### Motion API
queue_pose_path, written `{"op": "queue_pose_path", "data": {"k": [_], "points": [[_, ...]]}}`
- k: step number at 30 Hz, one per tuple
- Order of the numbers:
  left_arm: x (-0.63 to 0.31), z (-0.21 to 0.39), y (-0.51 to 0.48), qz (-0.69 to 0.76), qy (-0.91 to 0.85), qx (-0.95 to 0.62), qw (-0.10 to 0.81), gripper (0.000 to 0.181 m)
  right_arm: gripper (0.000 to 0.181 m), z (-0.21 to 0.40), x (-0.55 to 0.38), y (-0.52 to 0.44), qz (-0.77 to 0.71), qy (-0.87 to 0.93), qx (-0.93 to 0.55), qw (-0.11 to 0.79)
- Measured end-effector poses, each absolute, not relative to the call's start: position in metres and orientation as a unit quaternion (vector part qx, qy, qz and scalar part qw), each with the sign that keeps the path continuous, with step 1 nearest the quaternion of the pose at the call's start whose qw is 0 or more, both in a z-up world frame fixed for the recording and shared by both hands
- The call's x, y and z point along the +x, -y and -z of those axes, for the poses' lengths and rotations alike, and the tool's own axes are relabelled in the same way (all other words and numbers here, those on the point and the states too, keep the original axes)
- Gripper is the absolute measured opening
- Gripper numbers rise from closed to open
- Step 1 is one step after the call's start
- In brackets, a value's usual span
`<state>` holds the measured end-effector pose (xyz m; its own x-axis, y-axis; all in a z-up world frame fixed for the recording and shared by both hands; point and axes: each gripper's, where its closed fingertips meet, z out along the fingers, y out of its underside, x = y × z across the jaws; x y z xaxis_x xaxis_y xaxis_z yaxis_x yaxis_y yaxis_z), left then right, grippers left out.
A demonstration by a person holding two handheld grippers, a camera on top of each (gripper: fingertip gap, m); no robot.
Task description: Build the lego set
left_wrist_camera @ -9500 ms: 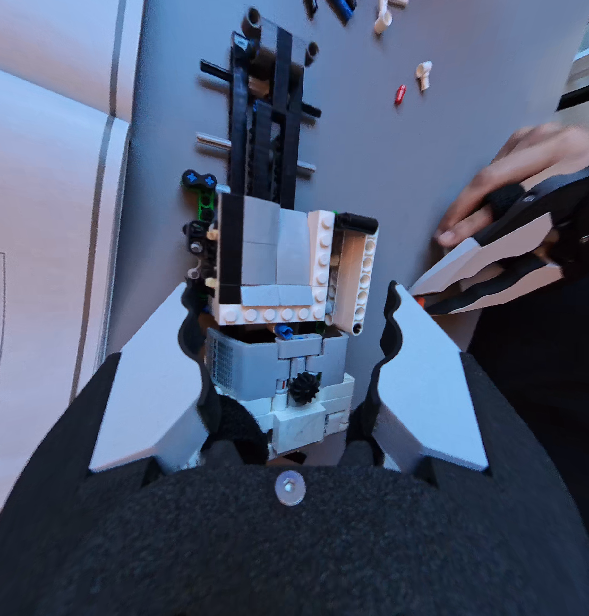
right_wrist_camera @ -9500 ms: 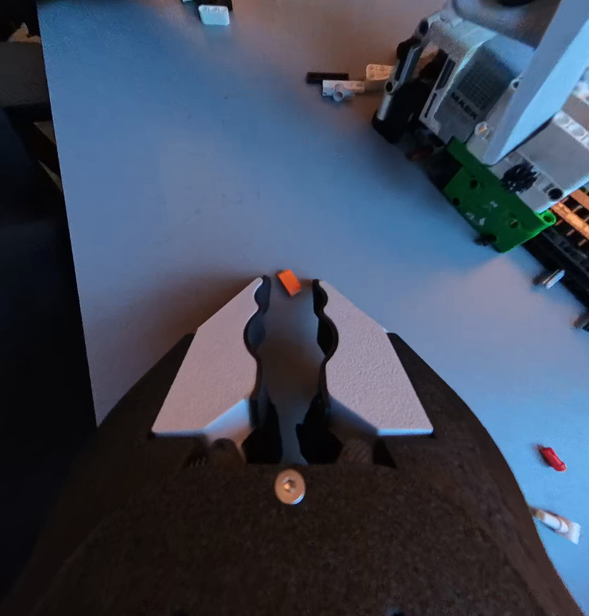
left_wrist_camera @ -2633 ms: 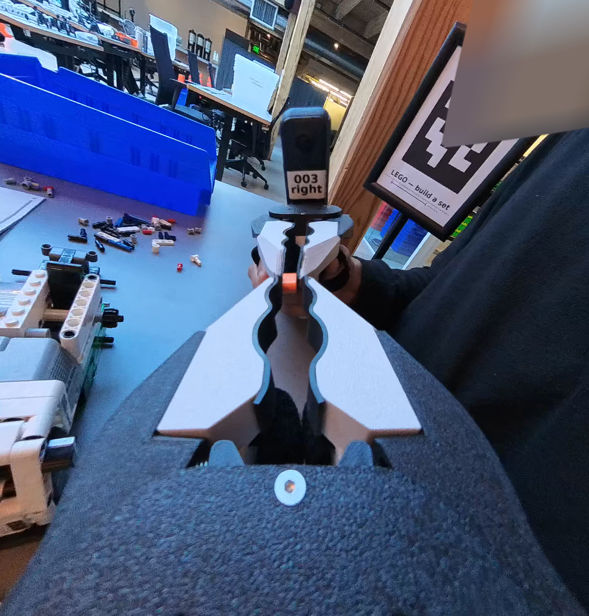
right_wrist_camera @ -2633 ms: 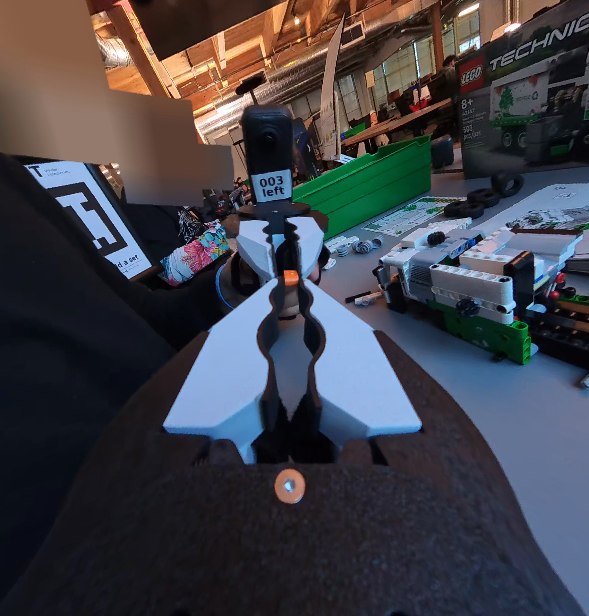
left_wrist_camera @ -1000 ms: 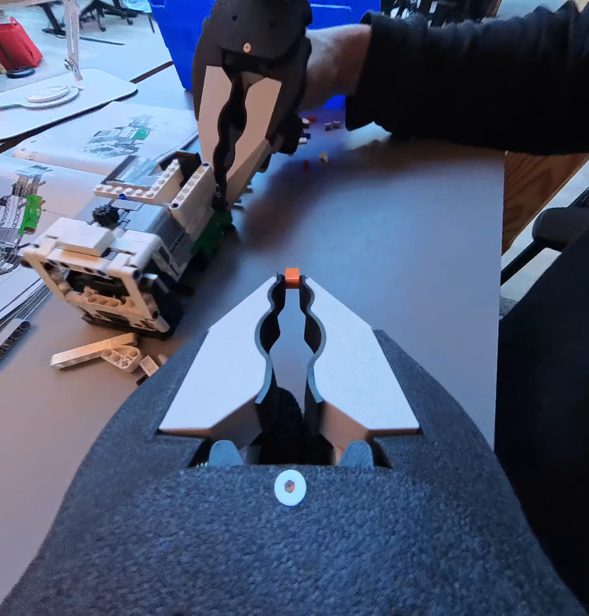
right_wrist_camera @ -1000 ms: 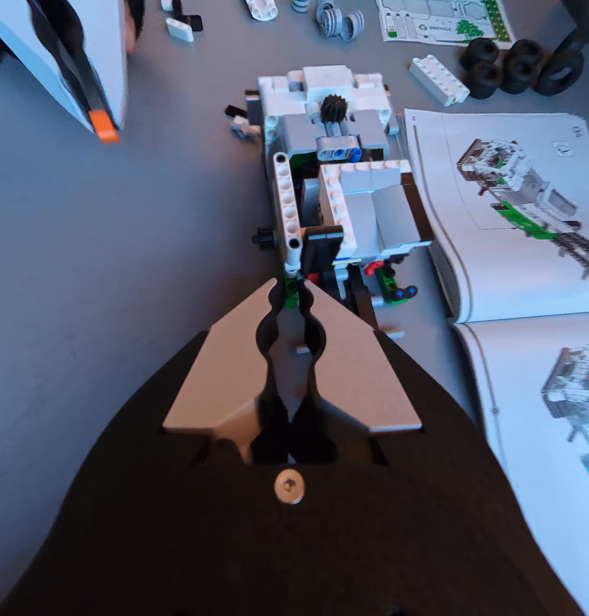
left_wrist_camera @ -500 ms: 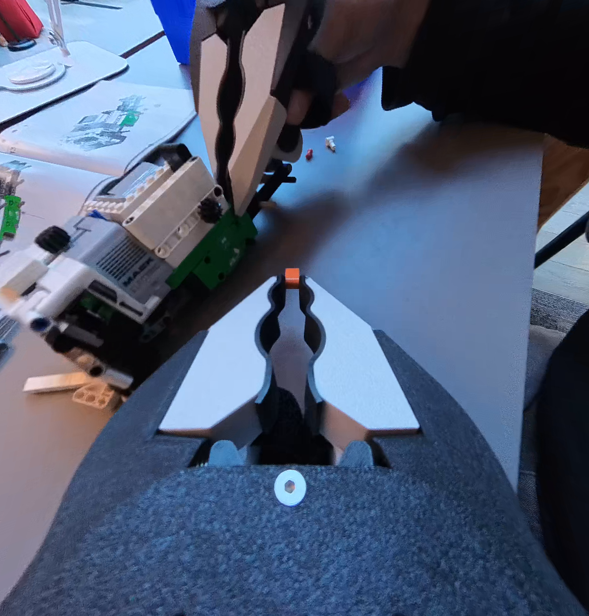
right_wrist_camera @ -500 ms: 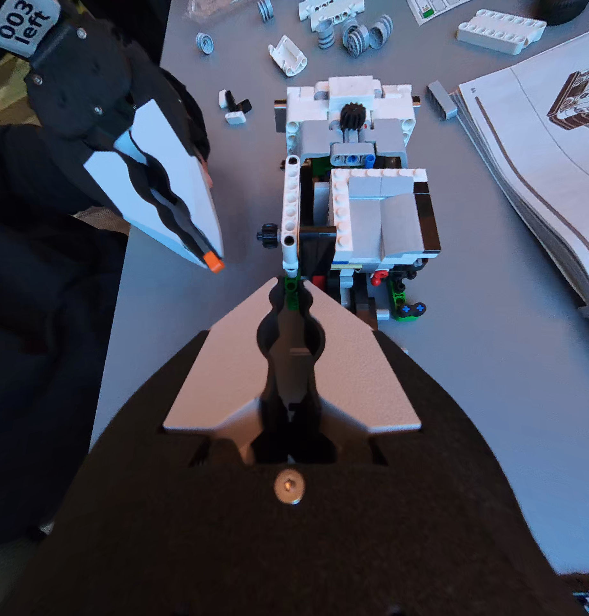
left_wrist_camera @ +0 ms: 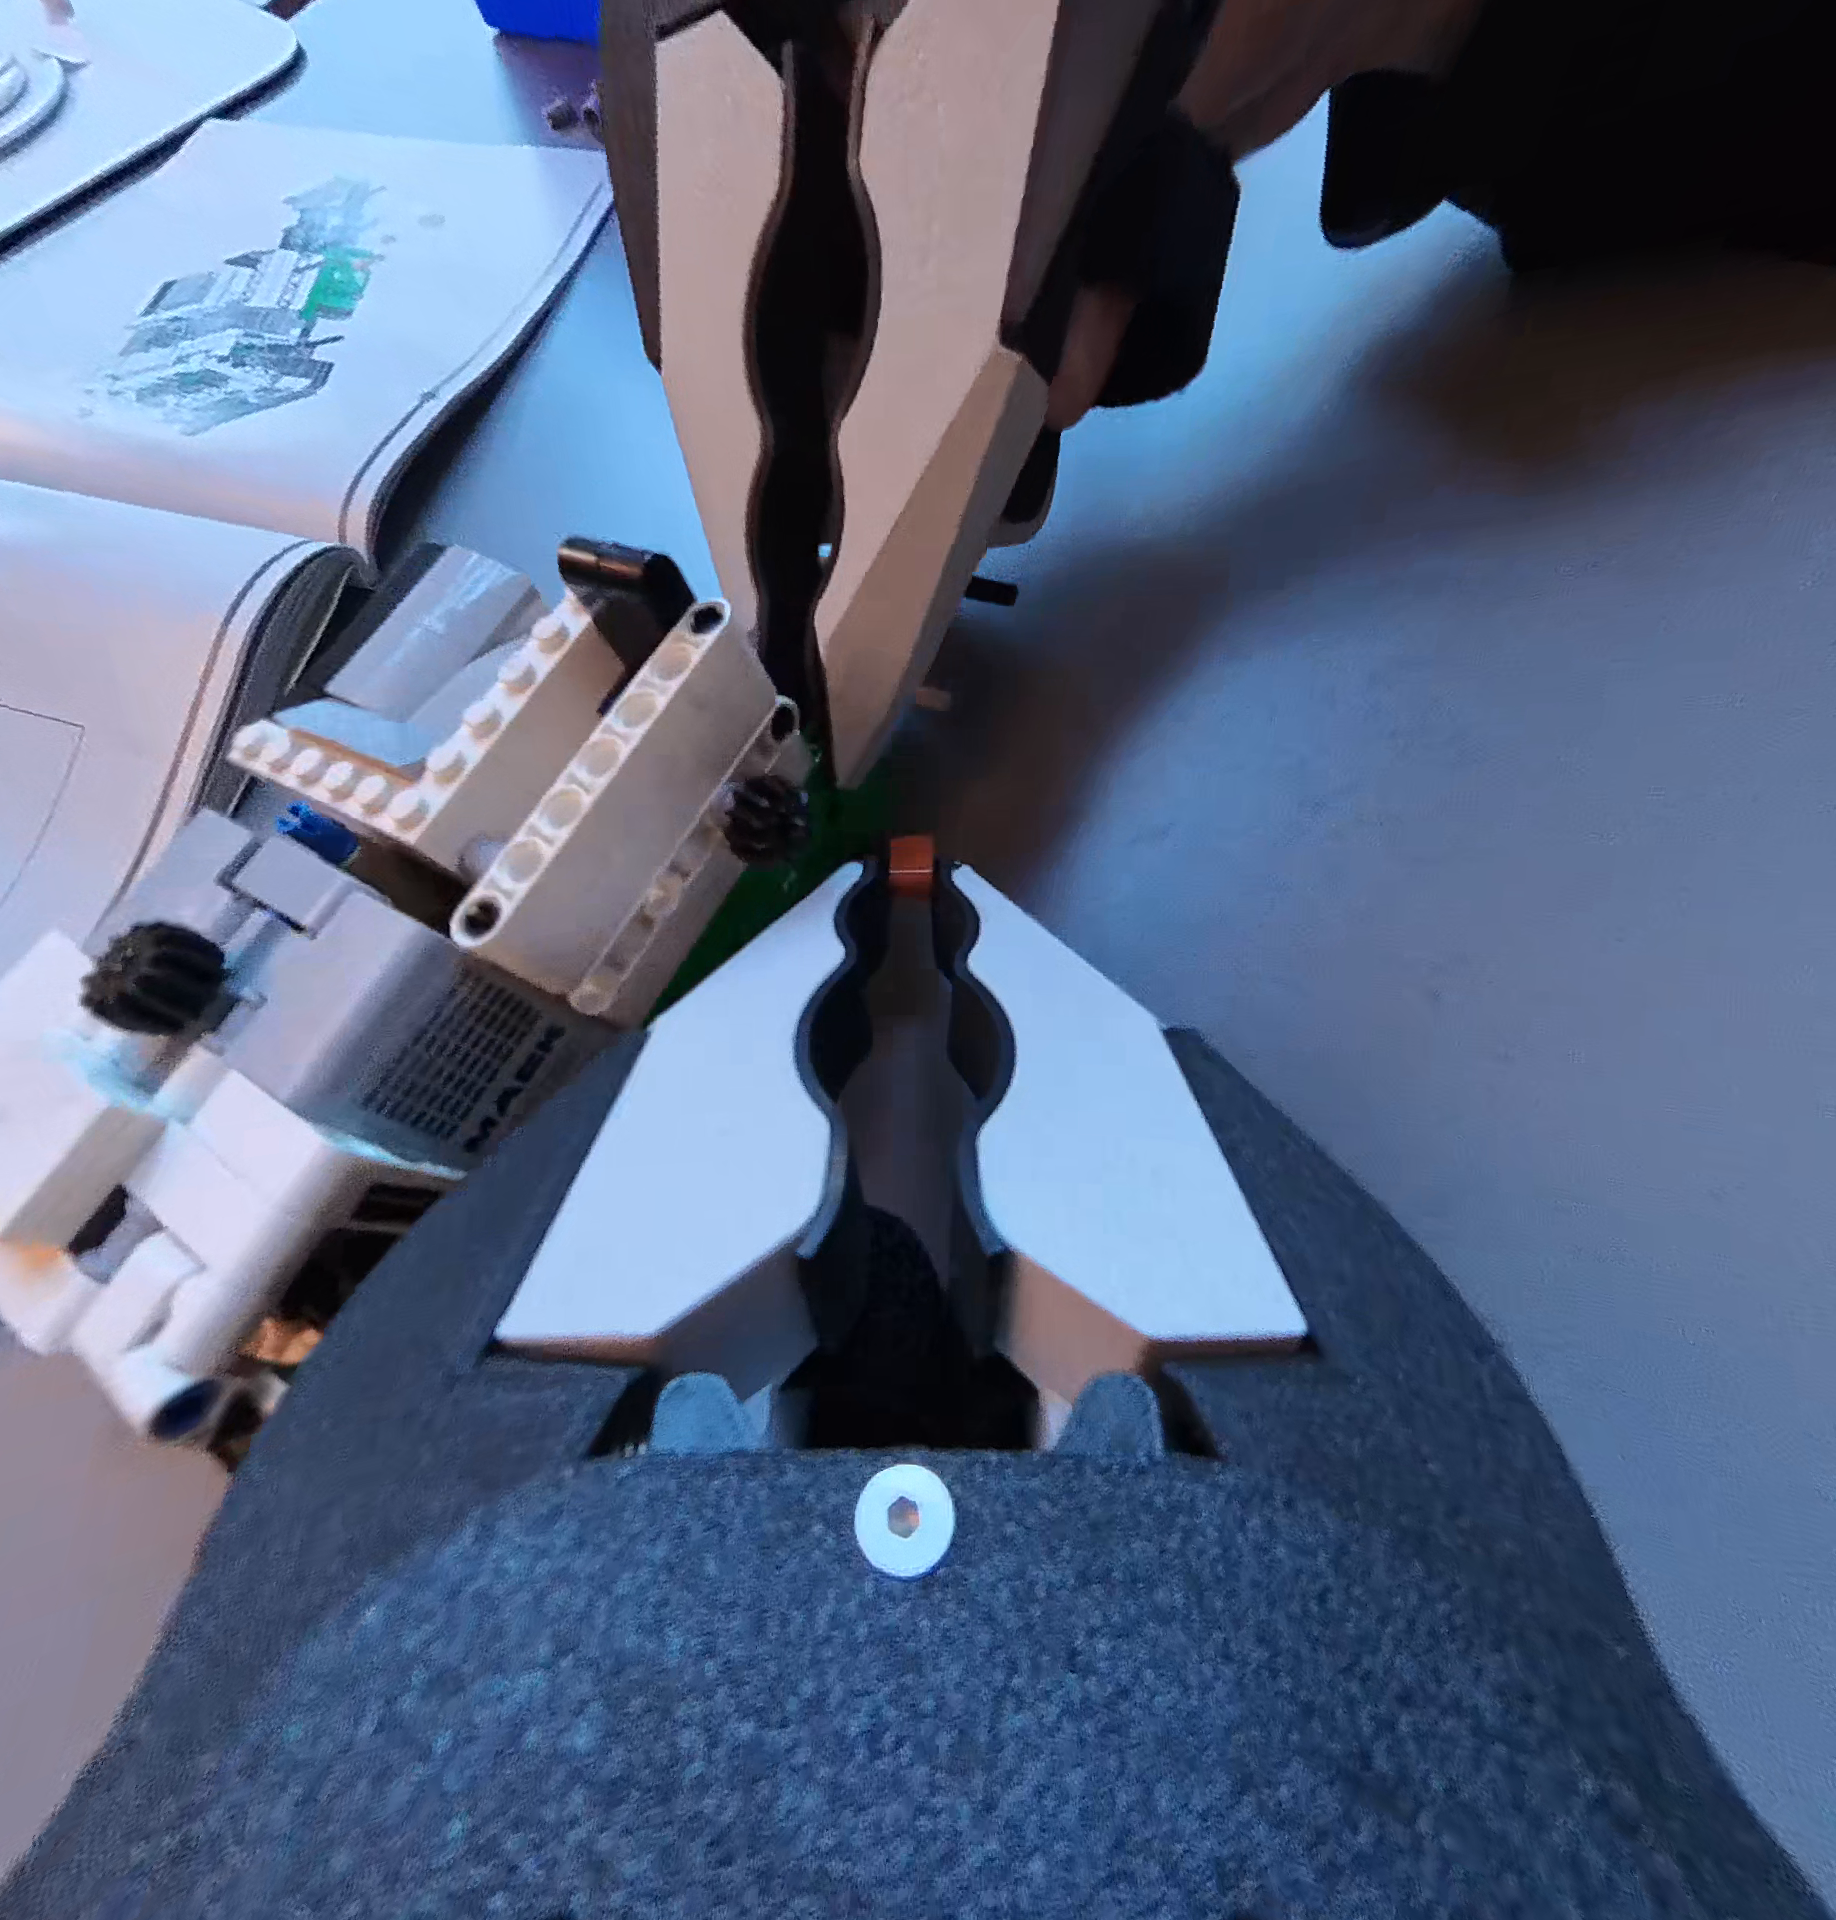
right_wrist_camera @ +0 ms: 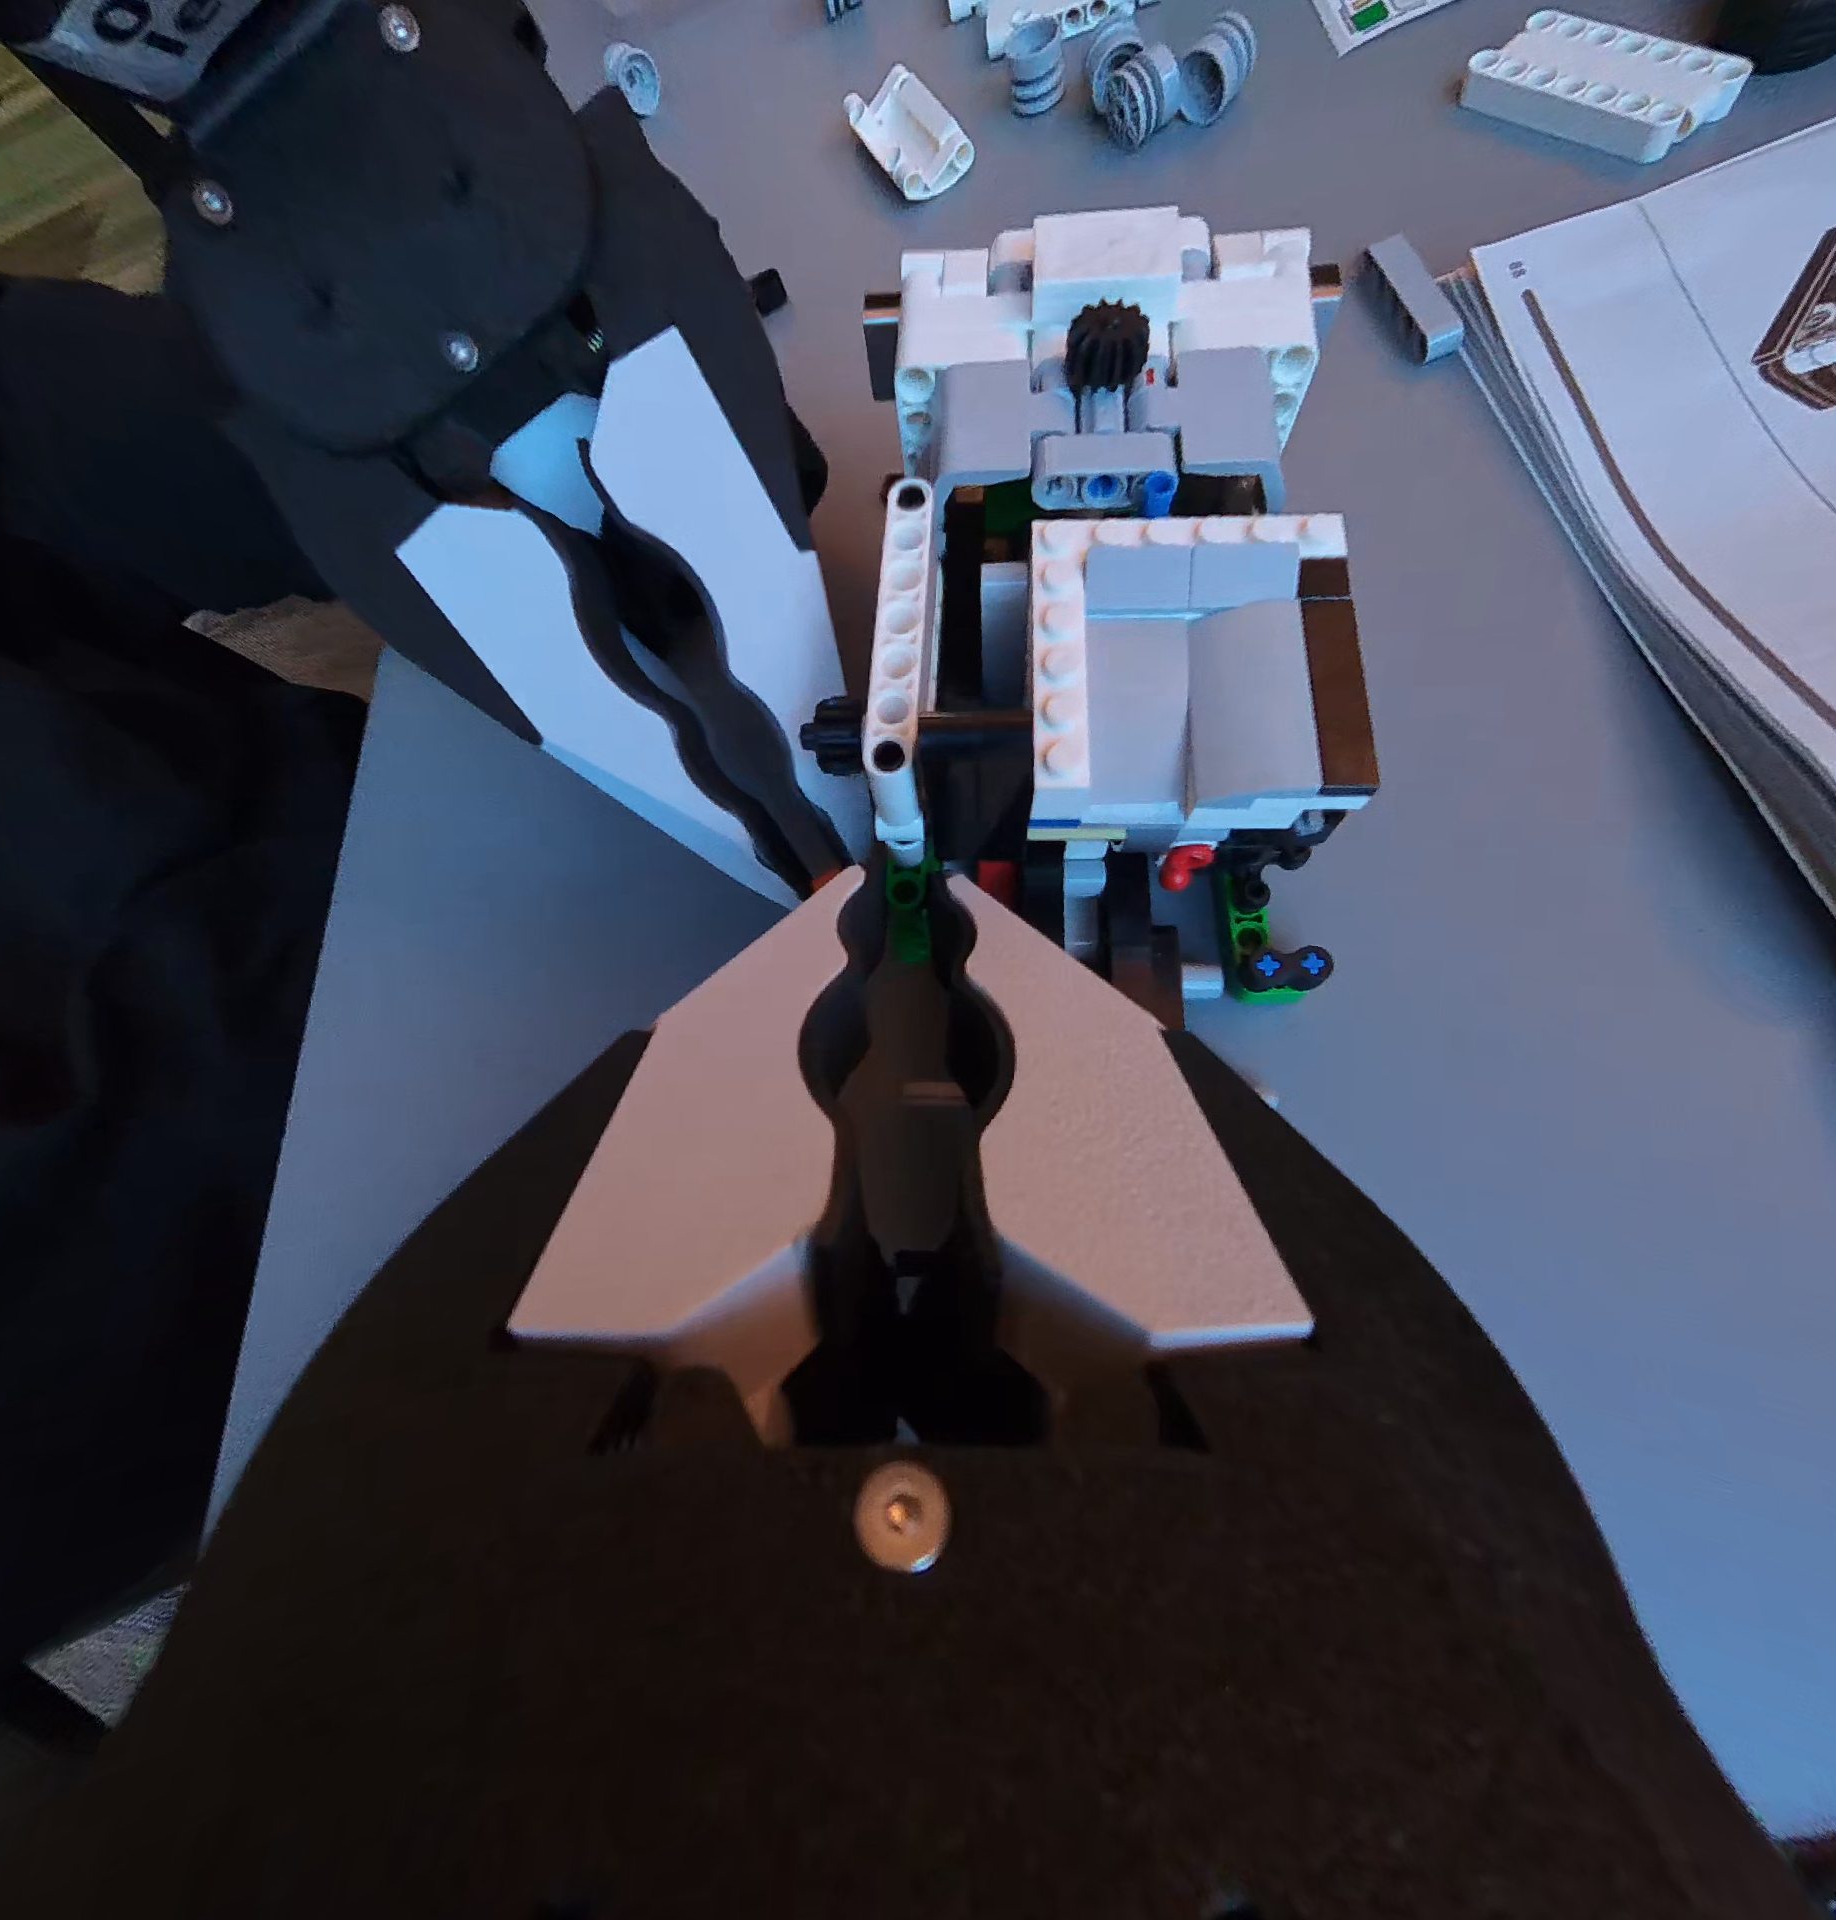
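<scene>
A partly built white, grey and black lego truck (left_wrist_camera: 498,831) lies on the grey table (left_wrist_camera: 1413,831); it also shows in the right wrist view (right_wrist_camera: 1184,665). My left gripper (left_wrist_camera: 909,878) is shut on a small orange piece (left_wrist_camera: 911,860), held just beside the truck's green side (left_wrist_camera: 768,894). My right gripper (right_wrist_camera: 909,894) is shut on a green beam (right_wrist_camera: 909,904) at the truck's rear corner and comes down from above in the left wrist view (left_wrist_camera: 826,764). In the right wrist view the left gripper (right_wrist_camera: 826,878) nearly touches my right fingertips.
An open instruction booklet (right_wrist_camera: 1672,468) lies right of the truck, also in the left wrist view (left_wrist_camera: 218,312). Loose parts lie beyond the truck: grey wheel hubs (right_wrist_camera: 1132,62), a white beam (right_wrist_camera: 1605,78), a white panel (right_wrist_camera: 909,130). The table edge (right_wrist_camera: 301,935) runs at the left. My two grippers' fingertips are within a few centimetres of each other.
My left gripper has brought the orange piece closer to the truck's green side, right up to the right gripper's tips. The right gripper keeps its hold on the green beam.
</scene>
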<state>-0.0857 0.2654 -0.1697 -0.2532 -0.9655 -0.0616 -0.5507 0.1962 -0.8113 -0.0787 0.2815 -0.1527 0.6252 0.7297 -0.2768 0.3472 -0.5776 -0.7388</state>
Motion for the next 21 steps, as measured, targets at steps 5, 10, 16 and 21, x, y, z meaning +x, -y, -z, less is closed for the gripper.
{"op": "queue_pose_path", "data": {"k": [5, 10, 16, 21], "points": [[-0.090, 0.181, -0.266, 0.288, -0.749, -0.511, 0.309, 0.007, 0.007, 0.159, -0.079, -0.279, -0.254, 0.357, -0.836, 0.330], [-0.092, 0.187, -0.263, 0.265, -0.766, -0.496, 0.311, 0.007, 0.007, 0.159, -0.083, -0.276, -0.260, 0.369, -0.828, 0.334], [-0.097, 0.183, -0.260, 0.271, -0.773, -0.483, 0.311, 0.007, 0.017, 0.158, -0.085, -0.270, -0.263, 0.383, -0.821, 0.331], [-0.098, 0.181, -0.260, 0.263, -0.784, -0.469, 0.310, 0.007, 0.056, 0.148, -0.072, -0.271, -0.191, 0.409, -0.816, 0.362]]}}
